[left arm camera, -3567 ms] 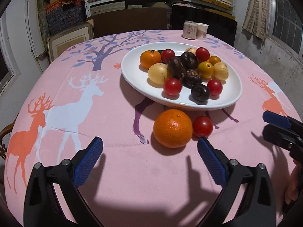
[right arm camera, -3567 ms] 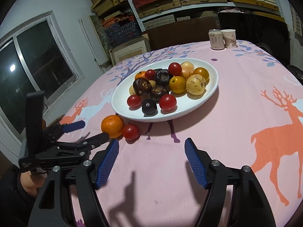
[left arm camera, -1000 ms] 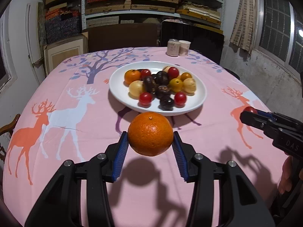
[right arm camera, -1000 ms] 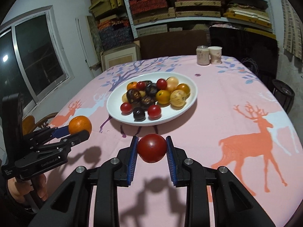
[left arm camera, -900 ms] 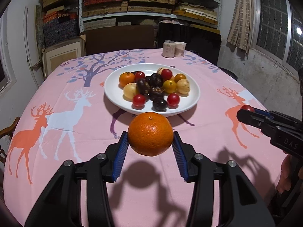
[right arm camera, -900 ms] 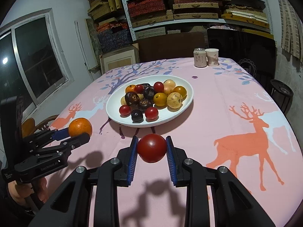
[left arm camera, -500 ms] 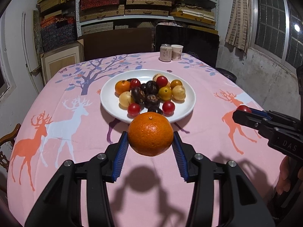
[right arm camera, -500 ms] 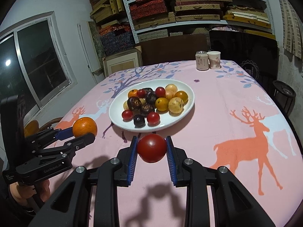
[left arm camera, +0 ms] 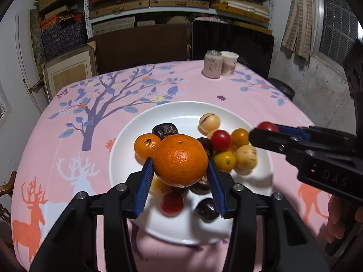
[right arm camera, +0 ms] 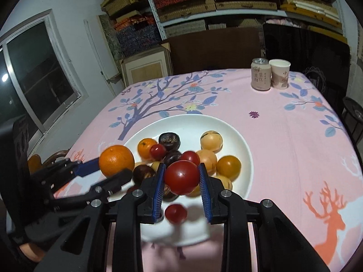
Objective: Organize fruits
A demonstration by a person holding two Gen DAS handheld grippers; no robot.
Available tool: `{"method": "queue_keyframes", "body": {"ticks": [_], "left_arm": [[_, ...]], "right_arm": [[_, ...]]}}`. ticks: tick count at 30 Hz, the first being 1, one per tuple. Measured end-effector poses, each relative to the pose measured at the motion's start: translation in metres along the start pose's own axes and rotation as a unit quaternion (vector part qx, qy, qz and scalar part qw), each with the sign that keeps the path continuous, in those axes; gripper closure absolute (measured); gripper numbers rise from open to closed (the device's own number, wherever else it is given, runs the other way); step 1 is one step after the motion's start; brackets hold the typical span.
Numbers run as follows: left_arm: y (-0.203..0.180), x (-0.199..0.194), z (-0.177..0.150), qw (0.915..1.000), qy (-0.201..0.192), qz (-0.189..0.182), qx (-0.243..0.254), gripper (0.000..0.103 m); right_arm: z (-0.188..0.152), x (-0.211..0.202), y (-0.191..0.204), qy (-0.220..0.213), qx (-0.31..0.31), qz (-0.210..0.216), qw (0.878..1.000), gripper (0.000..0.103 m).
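- Nearly there, I'd say: both loose fruits are off the cloth and held in the air over the white plate (left arm camera: 127,145), which sits toward the middle of the tabletop on the pink deer tablecloth (left arm camera: 74,117).
- Left gripper (left arm camera: 180,176) is pinching the big orange (left arm camera: 180,160) between its blue pads, above the near-left part of the plate, just in front of a smaller mandarin (left arm camera: 146,146).
- Right gripper (right arm camera: 181,185) is clamped on a red tomato (right arm camera: 181,176), above the pile at the plate's near side.
- Already in the plate: dark passion fruits, pale round fruits, yellow and red cherry tomatoes, all heaped in the middle and toward the near rim.
- Left to do, by my reckoning: lower each fruit into a free spot and let go. The far half of the plate looks bare, so that seems the easier landing place.
- No other fruit is visible lying on the cloth itself.
- A drink can (right arm camera: 261,77) and a paper cup (right arm camera: 279,73) stand near the far right edge, well apart from the plate.
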State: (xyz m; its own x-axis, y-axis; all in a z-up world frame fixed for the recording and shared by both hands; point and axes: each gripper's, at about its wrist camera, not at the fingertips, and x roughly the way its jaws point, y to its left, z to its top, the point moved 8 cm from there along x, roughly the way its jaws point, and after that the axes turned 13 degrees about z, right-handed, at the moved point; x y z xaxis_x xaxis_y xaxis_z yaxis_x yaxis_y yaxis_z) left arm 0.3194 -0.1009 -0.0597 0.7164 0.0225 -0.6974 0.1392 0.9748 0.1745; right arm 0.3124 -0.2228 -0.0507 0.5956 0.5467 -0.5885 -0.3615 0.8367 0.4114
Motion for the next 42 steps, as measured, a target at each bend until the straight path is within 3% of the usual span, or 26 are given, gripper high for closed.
{"method": "queue_keyframes", "body": {"ticks": [4,8,9,12,16,21,23,30,33,37,42], "left_arm": [[-0.006,0.027,-0.001,0.9999,0.013,0.001,0.005,0.05],[-0.007,0.029,-0.004,0.9999,0.008,-0.007,0.0,0.018],[-0.006,0.026,-0.004,1.0,0.002,-0.008,-0.001,0.016],[-0.008,0.021,-0.009,0.9999,-0.001,-0.01,0.001,0.015],[-0.007,0.009,-0.025,0.9998,0.006,-0.013,-0.009,0.007],[-0.002,-0.017,-0.054,1.0,0.005,0.008,0.001,0.005],[0.001,-0.031,-0.071,0.9997,0.015,0.018,0.008,0.005],[0.02,-0.101,-0.114,0.9995,-0.005,0.018,-0.024,0.005],[0.027,-0.132,-0.128,0.9985,-0.022,0.036,-0.036,0.005],[0.035,-0.173,-0.141,0.996,-0.039,0.072,-0.035,0.005],[0.04,-0.222,-0.148,0.9937,-0.07,0.072,-0.05,0.005]], "right_arm": [[0.01,0.038,-0.012,0.025,0.016,0.015,0.999,0.072],[0.01,0.049,-0.013,0.031,0.019,0.026,0.999,0.055],[0.011,0.048,-0.012,0.027,0.017,0.028,0.999,0.054],[0.011,0.039,-0.011,0.013,0.017,0.025,0.999,0.049],[0.005,0.02,-0.007,-0.001,0.019,0.014,1.0,0.031],[-0.031,-0.008,0.011,0.0,0.002,0.006,1.0,0.018],[-0.048,-0.021,0.018,0.003,0.001,0.004,1.0,0.004],[-0.1,-0.081,0.025,-0.051,0.039,-0.032,0.997,0.004],[-0.113,-0.107,0.041,-0.063,0.022,-0.048,0.997,0.004],[-0.124,-0.136,0.071,-0.071,-0.006,-0.045,0.996,0.004],[-0.136,-0.165,0.101,-0.08,-0.018,-0.034,0.996,0.004]]}}
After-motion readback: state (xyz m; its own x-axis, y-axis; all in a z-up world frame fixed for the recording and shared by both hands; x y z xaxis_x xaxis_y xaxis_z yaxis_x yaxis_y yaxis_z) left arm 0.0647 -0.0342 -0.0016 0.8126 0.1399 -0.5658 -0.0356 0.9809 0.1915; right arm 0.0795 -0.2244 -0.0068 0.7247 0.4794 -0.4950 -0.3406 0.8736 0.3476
